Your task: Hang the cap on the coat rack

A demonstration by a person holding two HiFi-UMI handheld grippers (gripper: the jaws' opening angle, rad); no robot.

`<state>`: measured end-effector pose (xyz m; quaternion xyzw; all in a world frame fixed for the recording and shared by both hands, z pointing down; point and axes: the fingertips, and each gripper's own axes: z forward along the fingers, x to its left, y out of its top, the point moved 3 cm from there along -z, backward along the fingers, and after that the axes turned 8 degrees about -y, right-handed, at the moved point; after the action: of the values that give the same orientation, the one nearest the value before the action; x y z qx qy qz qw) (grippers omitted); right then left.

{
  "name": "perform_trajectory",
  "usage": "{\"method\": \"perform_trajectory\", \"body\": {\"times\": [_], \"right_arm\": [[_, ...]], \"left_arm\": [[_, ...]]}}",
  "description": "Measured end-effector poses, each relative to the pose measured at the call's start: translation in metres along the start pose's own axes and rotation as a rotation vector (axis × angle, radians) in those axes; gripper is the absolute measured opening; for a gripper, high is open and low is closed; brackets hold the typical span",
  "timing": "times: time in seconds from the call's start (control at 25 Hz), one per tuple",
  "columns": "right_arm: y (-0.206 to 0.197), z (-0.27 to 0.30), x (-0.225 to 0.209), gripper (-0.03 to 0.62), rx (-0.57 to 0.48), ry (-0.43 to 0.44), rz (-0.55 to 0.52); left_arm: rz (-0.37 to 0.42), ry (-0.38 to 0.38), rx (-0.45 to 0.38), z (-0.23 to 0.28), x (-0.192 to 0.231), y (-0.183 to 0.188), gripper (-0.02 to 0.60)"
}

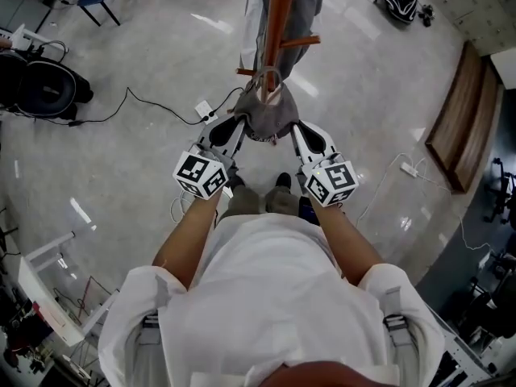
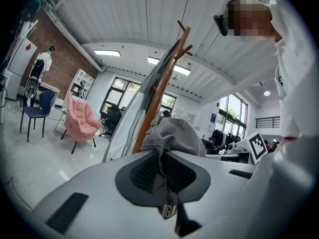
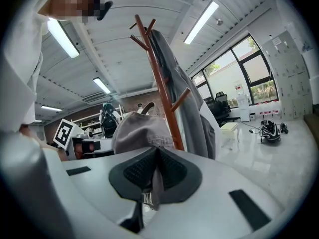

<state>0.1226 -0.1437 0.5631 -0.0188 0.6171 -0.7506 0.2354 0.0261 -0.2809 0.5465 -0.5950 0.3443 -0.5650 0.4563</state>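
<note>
The coat rack (image 1: 278,18) is already draped with a grey garment (image 1: 305,2), so the cap (image 1: 266,110) could be snagged on that cloth, or dropped to the floor if it is let go before a peg (image 1: 301,42) is properly caught. The cap, faded grey and soft-crowned, is held against the rack's pole just below that peg. Its edge is pinched from either side of the pole by the left gripper (image 2: 162,172) and the right gripper (image 3: 153,177), each clamped tight on the cloth.
</note>
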Motion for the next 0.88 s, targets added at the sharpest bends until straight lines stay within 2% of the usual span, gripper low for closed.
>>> {"method": "perform_trajectory", "body": {"times": [0.44,0.88], "right_arm": [[-0.043,0.026,-0.028,0.029,0.084,-0.061,0.038],[-0.074,0.054,-0.045,0.029,0.138,-0.117,0.017]], "left_arm": [[0.089,0.06,0.076,0.021,0.027,-0.045,0.038],[0.052,0.109,0.105,0.038,0.052,-0.077,0.038]]}}
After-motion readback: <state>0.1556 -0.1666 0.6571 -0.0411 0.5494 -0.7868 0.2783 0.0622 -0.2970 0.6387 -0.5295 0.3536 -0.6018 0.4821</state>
